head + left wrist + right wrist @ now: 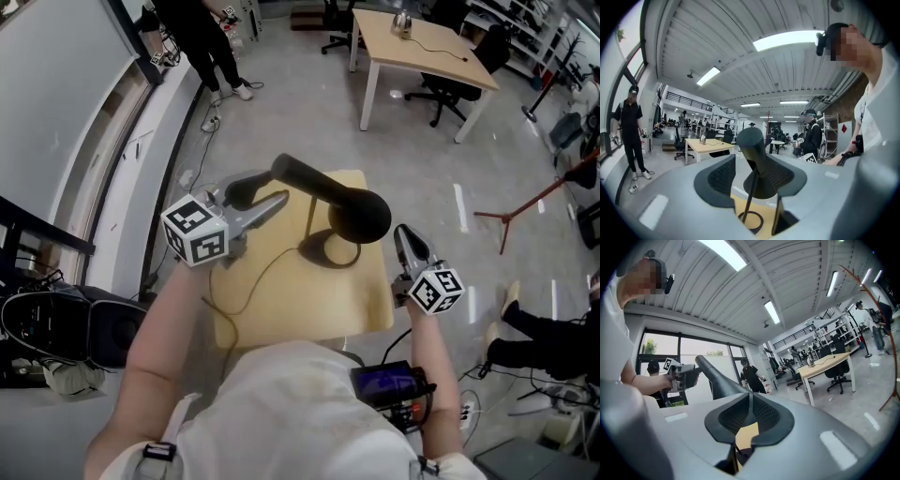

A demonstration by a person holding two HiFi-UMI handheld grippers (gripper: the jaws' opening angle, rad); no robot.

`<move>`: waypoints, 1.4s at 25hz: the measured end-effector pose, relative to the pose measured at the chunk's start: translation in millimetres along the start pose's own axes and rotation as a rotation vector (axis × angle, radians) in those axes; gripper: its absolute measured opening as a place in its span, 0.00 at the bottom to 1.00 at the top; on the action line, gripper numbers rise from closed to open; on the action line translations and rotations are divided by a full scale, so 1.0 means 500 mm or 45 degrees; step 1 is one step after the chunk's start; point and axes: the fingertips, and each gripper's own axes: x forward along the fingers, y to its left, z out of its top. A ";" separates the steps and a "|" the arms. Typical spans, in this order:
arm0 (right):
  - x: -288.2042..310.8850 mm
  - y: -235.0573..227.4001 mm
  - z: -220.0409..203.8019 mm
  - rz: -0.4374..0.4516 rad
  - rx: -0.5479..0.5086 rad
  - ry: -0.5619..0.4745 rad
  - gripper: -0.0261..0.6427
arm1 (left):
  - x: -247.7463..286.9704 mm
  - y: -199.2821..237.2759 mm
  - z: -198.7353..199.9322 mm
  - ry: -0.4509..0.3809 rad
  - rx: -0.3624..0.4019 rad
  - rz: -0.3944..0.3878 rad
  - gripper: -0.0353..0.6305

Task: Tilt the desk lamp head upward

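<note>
Lamp [752,145] base partly hidden below the open left claw [278,199], head just ahead between its jaws. Right claw [404,232] seems shut, empty, table [281,309] ahead.

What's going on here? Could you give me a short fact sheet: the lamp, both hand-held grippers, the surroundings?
Setting: open workshop, small pale table
Lamp: black desk lamp, head slanted, ring base on the table
Cable: thin cable trailing across the tabletop
Left gripper: jaws apart, aimed at the lamp head's narrow end, not gripping it
Right gripper: jaws nearly together, beside the head's wide end
Bystander: person standing at the far side
</note>
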 end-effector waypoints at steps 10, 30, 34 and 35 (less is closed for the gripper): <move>-0.001 0.001 -0.005 0.002 0.005 0.001 0.13 | 0.041 -0.014 0.066 0.036 0.001 -0.215 0.46; 0.036 -0.012 -0.022 0.011 0.054 0.061 0.16 | 0.056 -0.001 0.074 0.104 0.020 -0.250 0.39; 0.050 -0.030 -0.032 -0.006 0.149 0.068 0.16 | 0.055 -0.002 0.076 0.125 0.015 -0.228 0.39; 0.054 -0.034 -0.033 -0.008 0.179 0.067 0.16 | 0.055 -0.002 0.078 0.127 0.012 -0.226 0.39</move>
